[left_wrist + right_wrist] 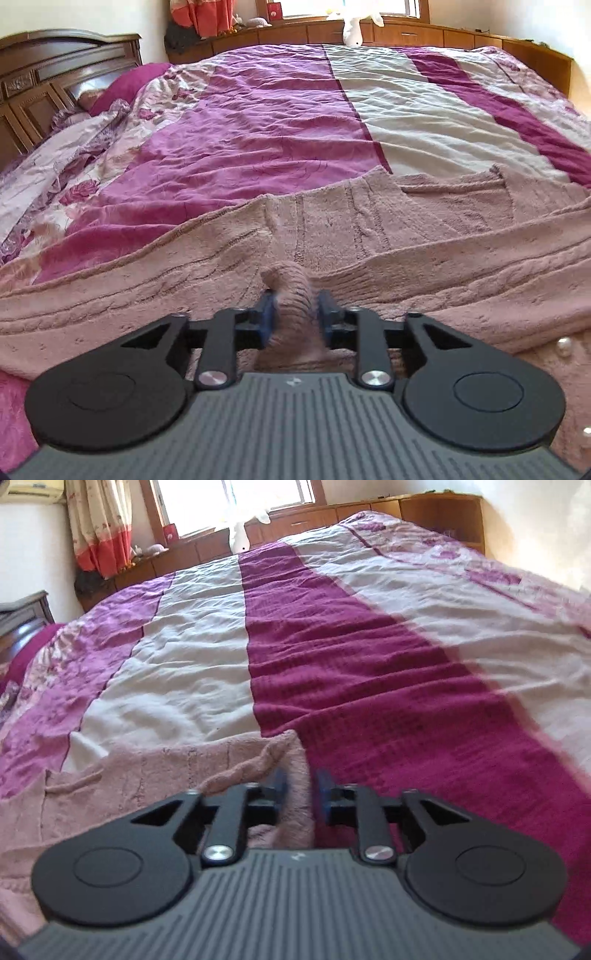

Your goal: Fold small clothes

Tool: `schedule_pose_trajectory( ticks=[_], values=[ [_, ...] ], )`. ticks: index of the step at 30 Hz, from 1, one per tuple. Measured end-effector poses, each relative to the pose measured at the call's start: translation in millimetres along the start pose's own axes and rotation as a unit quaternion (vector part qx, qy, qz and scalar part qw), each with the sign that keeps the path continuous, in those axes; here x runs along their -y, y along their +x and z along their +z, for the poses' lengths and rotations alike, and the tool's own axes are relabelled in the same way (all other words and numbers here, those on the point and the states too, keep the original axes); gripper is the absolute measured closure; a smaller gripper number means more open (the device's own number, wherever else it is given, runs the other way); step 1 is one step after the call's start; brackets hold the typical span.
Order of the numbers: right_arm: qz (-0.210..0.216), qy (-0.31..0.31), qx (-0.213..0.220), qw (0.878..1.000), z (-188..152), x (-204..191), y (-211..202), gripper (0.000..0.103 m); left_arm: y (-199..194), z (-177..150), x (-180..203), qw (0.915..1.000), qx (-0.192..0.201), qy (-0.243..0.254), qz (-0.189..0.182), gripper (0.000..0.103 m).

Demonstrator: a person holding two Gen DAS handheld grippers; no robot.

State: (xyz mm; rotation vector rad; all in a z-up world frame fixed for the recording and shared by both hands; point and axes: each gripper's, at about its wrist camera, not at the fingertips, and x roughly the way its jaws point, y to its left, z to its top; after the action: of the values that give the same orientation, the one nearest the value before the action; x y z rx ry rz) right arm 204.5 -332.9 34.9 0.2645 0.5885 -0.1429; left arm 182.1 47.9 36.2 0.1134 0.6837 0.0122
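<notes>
While the pink knit sweater (369,229) lies spread flat along the near edge of the bed (258,122), both tools grip it, which is the hold you'd want for lifting a side evenly into a fold. Left gripper (293,314): blue pads pressed in on a raised ridge of knit, bunched up between them, so it is pinching the sweater somewhere in its near-middle part. Right gripper (299,794): pads (279,786) close together with pink fabric between them at the sweater's (147,775) right edge, where it meets the dark magenta stripe of the bedspread (332,664); looks like a pinch on that edge, though blur makes contact hard to confirm. A sleeve or front panel seems laid across the body in the left view, so folding is likely partway done. Pearl buttons (563,345) show at the near right. Loose knit will stretch and sag if lifted by one point, hence two grips apart. Far side of the bed holds nothing of the task.
</notes>
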Motion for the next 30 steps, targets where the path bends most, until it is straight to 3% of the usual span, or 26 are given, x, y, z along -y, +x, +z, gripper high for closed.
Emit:
schedule_pose_trajectory(
  ticks=[1, 4, 8, 11, 15, 17, 23, 25, 30],
  values=[
    [0.000, -0.002, 0.004, 1.000, -0.4, 0.6, -7.5, 0.072, -5.0, 0.5, -3.0, 1.0000, 0.001, -0.005, -0.002, 0.050],
    [0.025, -0.009, 0.007, 1.000, -4.2, 3.3, -35.9, 0.072, -23.4, -2.1, -14.9, 0.9997, 0.013, -0.021, 0.002, 0.041],
    [0.055, -0.023, -0.009, 0.998, -21.0, 0.5, -72.4, 0.072, -30.8, -8.0, -18.7, 0.9997, -0.006, -0.024, 0.007, 0.040],
    [0.065, -0.019, -0.011, 0.998, -38.1, 0.2, -91.4, 0.072, -23.4, -16.8, -16.7, 0.9989, -0.023, -0.016, 0.038, 0.039],
    [0.035, -0.050, -0.045, 0.997, -64.6, -6.5, -78.4, 0.073, -19.7, -21.5, -16.6, 0.9982, -0.026, -0.030, 0.046, 0.038],
    [0.034, -0.050, -0.029, 0.998, -74.7, -4.8, -72.6, 0.074, -21.8, -20.4, -16.3, 0.9980, -0.027, -0.028, 0.049, 0.038],
    [0.024, -0.025, -0.025, 0.999, -68.7, -6.1, -80.5, 0.070, -40.2, -21.5, -28.4, 0.9972, -0.032, -0.043, 0.052, 0.037],
    [0.023, -0.017, -0.019, 0.999, -68.0, -4.8, -89.0, 0.065, -50.6, -24.4, -34.8, 0.9964, -0.032, -0.050, 0.060, 0.037],
    [0.035, -0.021, 0.000, 0.999, -66.1, -11.8, -119.3, 0.063, -77.3, -32.0, -55.9, 0.9942, -0.032, -0.077, 0.068, 0.036]
  ],
)
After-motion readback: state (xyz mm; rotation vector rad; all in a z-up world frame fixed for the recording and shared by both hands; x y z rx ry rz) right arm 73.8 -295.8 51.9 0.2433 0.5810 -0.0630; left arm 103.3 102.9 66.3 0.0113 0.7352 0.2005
